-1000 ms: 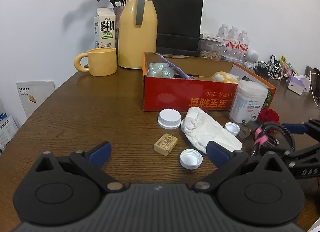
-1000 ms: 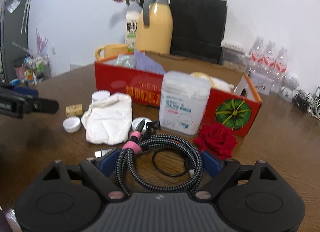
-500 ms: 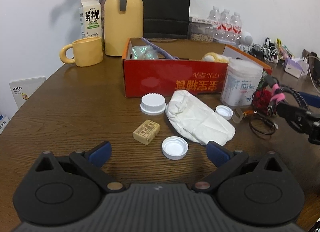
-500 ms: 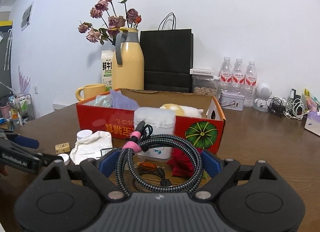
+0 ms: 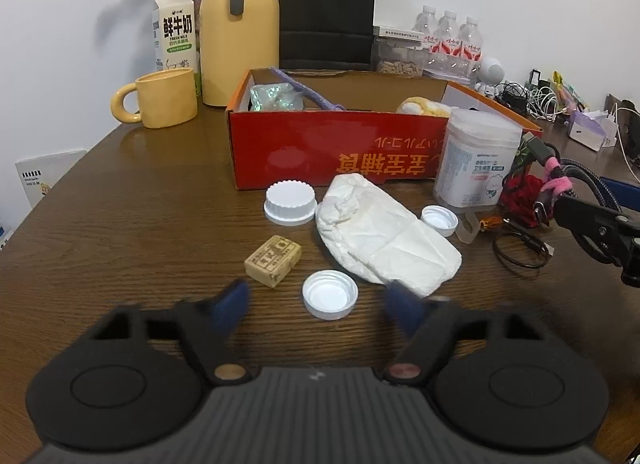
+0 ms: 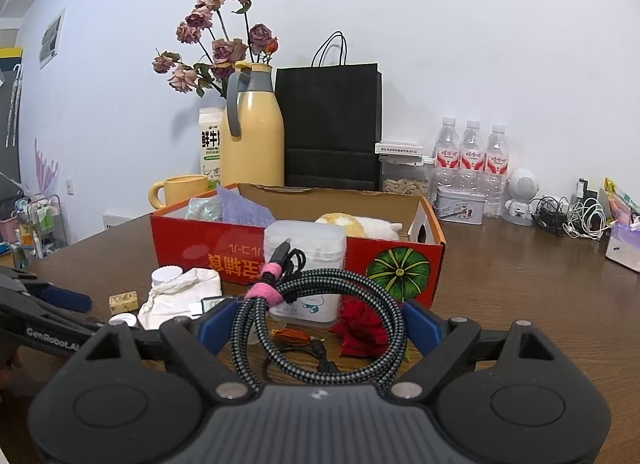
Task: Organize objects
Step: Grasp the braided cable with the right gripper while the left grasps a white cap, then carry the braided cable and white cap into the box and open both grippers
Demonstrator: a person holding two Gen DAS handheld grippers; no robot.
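Observation:
My right gripper (image 6: 318, 324) is shut on a coiled braided cable (image 6: 320, 320) with a pink tie and holds it above the table, in front of the red cardboard box (image 6: 296, 256). The cable also shows at the right of the left wrist view (image 5: 560, 179). My left gripper (image 5: 320, 304) is open and empty, low over the table around a white bottle cap (image 5: 330, 294). A small tan block (image 5: 273, 261), a white ridged lid (image 5: 290, 201), a folded white cloth (image 5: 380, 236), another small cap (image 5: 439, 219), a white canister (image 5: 476, 159) and a red fabric rose (image 6: 362, 328) lie before the box.
A yellow mug (image 5: 160, 97), yellow thermos (image 5: 238, 23), milk carton (image 5: 174, 33), black paper bag (image 5: 326, 7) and water bottles (image 5: 448, 37) stand behind the box. A thin black loop (image 5: 520, 248) lies at the right. Chargers and wires (image 6: 568, 217) clutter the far right.
My right gripper has lifted the cable off the table toward the box. My left gripper has moved forward and its fingers have narrowed around the white cap.

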